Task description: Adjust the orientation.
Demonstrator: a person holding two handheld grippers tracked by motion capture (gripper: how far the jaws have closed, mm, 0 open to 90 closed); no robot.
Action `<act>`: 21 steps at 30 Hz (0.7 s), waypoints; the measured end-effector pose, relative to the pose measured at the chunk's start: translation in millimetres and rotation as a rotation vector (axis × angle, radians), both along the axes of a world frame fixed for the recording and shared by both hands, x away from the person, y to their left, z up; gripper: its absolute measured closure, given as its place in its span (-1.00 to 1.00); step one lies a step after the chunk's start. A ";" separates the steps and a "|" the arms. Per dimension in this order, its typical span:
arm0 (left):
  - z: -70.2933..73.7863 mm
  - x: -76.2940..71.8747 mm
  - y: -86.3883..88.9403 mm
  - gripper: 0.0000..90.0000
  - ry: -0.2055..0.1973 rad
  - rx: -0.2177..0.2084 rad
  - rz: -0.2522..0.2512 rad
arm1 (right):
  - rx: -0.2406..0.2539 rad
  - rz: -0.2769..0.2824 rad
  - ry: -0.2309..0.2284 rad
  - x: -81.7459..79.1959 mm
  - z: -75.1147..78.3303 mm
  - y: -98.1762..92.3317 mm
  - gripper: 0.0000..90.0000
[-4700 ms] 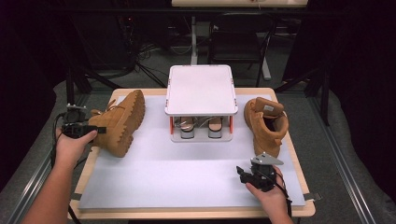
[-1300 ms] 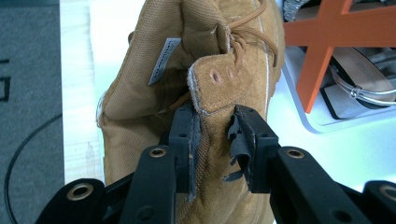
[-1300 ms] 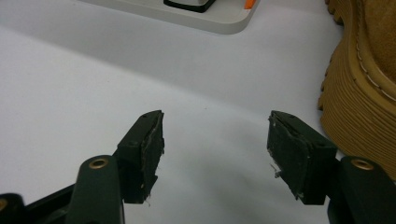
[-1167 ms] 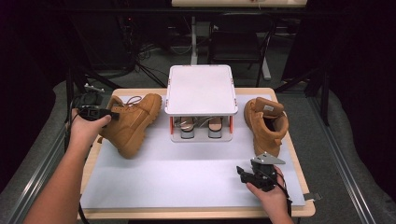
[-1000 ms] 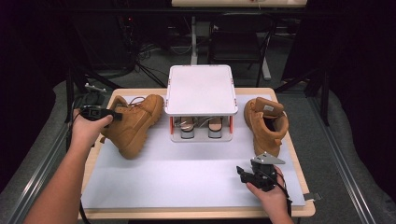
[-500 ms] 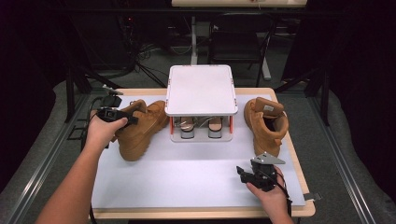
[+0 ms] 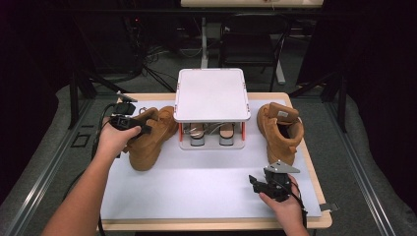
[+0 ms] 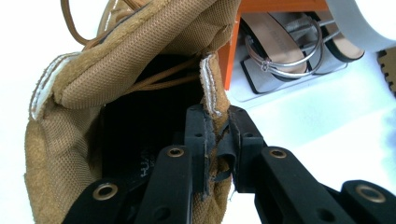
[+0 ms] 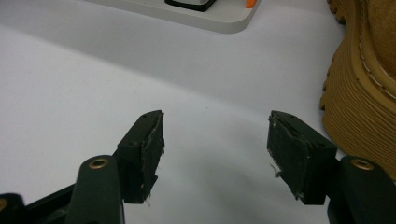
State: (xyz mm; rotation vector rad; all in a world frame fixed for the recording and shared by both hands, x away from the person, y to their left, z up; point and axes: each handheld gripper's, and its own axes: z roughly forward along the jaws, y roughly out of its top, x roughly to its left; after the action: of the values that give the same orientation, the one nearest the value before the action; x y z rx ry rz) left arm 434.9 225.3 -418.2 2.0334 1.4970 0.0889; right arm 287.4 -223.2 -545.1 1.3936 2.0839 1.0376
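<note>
Left gripper pinching the tan boot by its collar edge.
Right gripper gapes empty, lower right (bare mat between them).

1. A wooden table is covered by a white sheet.
2. A small white rack is placed at the back centre of the sheet.
3. One tan boot is seen left of the rack, another boot right of it.
</note>
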 end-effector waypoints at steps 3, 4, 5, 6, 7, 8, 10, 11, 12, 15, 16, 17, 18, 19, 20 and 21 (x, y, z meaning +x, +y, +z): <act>0.4 0.6 -2.6 0.75 0.007 0.011 -0.007 | -0.005 -0.002 0.000 -0.1 0.2 -0.2 -0.20; 0.9 1.0 -3.5 0.74 0.013 0.015 -0.009 | -0.004 -0.004 0.001 0.0 0.3 -0.4 -0.20; 1.7 1.6 -4.8 0.73 0.020 0.023 -0.009 | -0.003 -0.003 0.001 0.0 0.3 -0.5 -0.20; 2.7 2.0 -6.2 0.71 0.022 0.035 -0.011 | -0.003 -0.004 0.002 -0.1 0.4 -0.6 -0.20; 3.8 2.4 -7.7 0.70 0.026 0.049 -0.014 | -0.003 -0.004 0.000 -0.1 0.4 -0.7 -0.20; 4.4 2.7 -8.2 0.67 0.031 0.054 -0.017 | -0.003 -0.002 0.001 -0.1 0.5 -0.8 -0.20; 4.4 3.4 -9.6 0.61 0.046 0.050 -0.021 | -0.003 -0.001 0.004 0.2 0.5 -1.2 -0.20; 4.5 3.4 -10.0 0.59 0.049 0.048 -0.023 | -0.003 0.000 0.005 0.2 0.3 -1.4 -0.20; 4.8 3.1 -10.8 0.57 0.046 0.047 -0.024 | -0.004 0.000 0.006 0.2 0.3 -1.5 -0.20; 10.9 1.8 -11.2 0.52 0.035 0.053 -0.024 | -0.001 -0.005 0.001 0.2 0.3 -2.3 -0.20; 13.6 1.6 -10.6 0.51 0.031 0.055 -0.023 | -0.001 -0.006 0.002 0.2 0.3 -2.5 -0.20; 15.6 1.4 -9.8 0.48 0.028 0.056 -0.020 | 0.000 -0.007 0.001 0.3 0.2 -2.6 -0.20; 18.4 1.2 -8.8 0.48 0.024 0.060 -0.015 | -0.002 -0.006 0.002 0.3 0.2 -2.5 -0.20; 21.9 0.8 -7.3 0.47 0.019 0.067 -0.009 | -0.001 -0.007 0.001 0.2 0.2 -2.2 -0.20; 23.7 0.4 -6.5 0.47 0.013 0.069 -0.004 | 0.001 -0.005 -0.001 0.1 0.3 -1.9 -0.20; 27.0 0.1 -4.4 0.47 0.011 0.080 -0.005 | 0.003 -0.007 -0.001 0.1 0.2 -1.6 -0.20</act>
State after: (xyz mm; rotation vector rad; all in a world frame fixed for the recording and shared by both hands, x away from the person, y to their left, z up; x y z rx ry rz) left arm 434.9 220.9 -391.3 2.1033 1.5177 0.1372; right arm 287.5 -224.8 -544.8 1.4007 2.0754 1.0392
